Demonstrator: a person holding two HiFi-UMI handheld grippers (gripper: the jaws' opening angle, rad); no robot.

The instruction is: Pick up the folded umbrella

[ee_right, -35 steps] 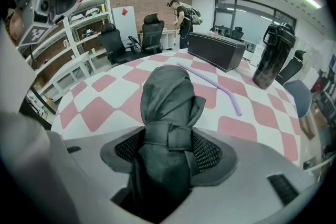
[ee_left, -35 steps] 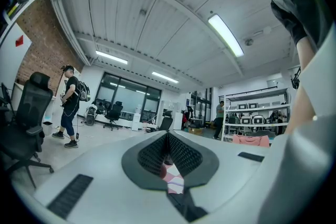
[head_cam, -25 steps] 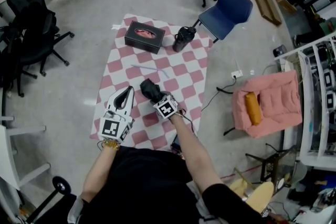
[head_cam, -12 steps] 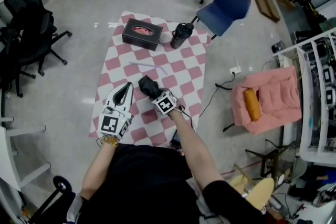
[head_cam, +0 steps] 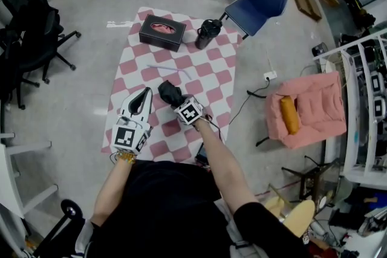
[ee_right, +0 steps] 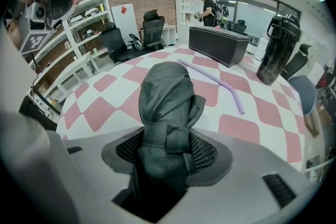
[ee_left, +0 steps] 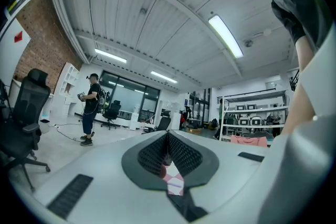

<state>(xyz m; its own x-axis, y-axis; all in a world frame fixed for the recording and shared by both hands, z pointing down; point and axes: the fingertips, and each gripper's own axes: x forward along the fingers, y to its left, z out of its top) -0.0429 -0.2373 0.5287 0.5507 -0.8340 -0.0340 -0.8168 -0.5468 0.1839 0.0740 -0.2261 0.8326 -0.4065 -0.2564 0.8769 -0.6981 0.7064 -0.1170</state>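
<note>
The folded umbrella, black with a strap round it, lies on the pink-and-white checkered table. My right gripper points steeply down over its near end. In the right gripper view the umbrella fills the gap between the mesh pads, and the jaws are closing round it, still wide. My left gripper hovers level just left of the umbrella. Its jaws stand shut with nothing in them.
A black tissue box and a dark bottle stand at the table's far end, with a purple straw between them and the umbrella. A blue chair is beyond the table, a pink armchair to the right, and black office chairs to the left.
Both grippers keep their places by the umbrella. The person standing at the far end of the room has walked further off.
</note>
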